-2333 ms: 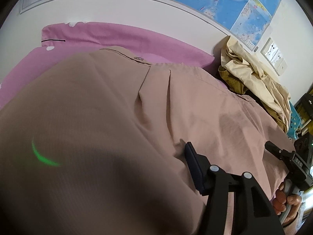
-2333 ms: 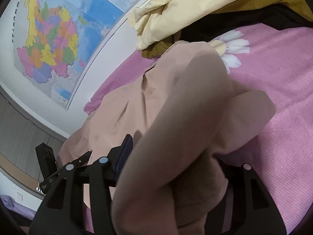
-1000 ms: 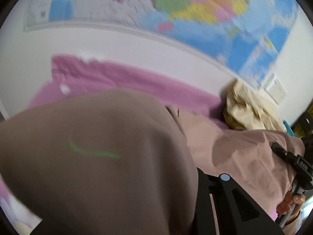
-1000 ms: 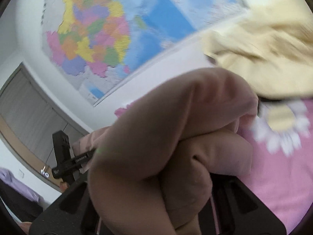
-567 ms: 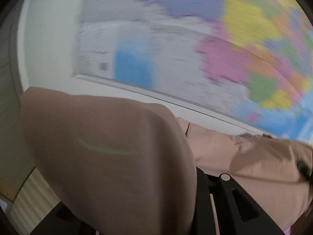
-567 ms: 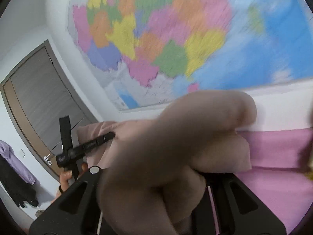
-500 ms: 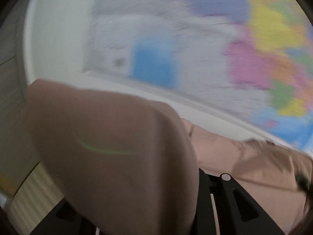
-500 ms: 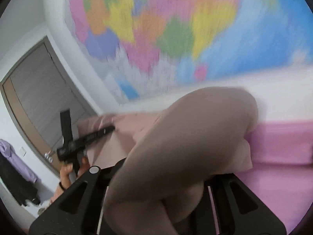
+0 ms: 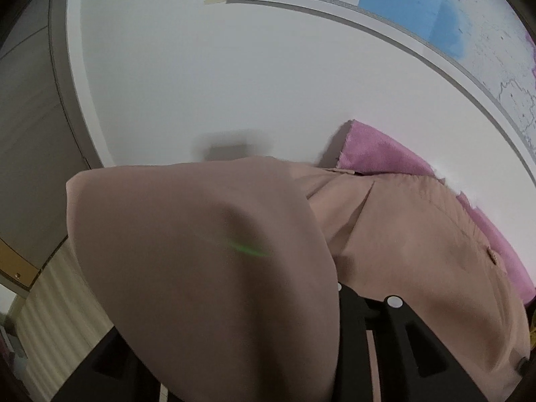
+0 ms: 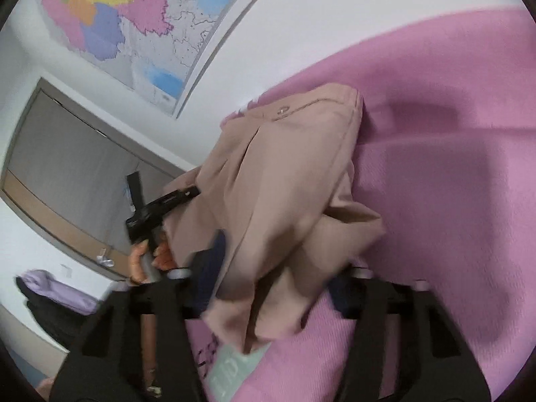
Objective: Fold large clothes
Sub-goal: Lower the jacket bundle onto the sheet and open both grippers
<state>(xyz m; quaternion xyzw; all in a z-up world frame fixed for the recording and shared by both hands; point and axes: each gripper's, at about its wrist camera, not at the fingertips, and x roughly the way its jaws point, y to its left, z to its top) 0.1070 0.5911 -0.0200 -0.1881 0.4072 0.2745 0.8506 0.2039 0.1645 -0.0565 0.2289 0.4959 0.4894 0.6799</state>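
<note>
A large beige-pink garment hangs between my two grippers over a pink bed cover. In the left wrist view a big fold of it drapes over my left gripper and hides the fingertips; it looks pinched in there. In the right wrist view the garment bunches between the fingers of my right gripper, which stand apart with the cloth loose between them. The left gripper also shows in the right wrist view, held by a hand at the garment's far edge.
A white wall with a large map runs behind the bed. A grey door with a wood frame is at the left. Dark and lilac clothes hang low at the left. The pink cover also shows in the left wrist view.
Both grippers swung the garment up and across from the cream clothes pile toward the door side. The right gripper's fingers have spread and the cloth sags loose between them.
</note>
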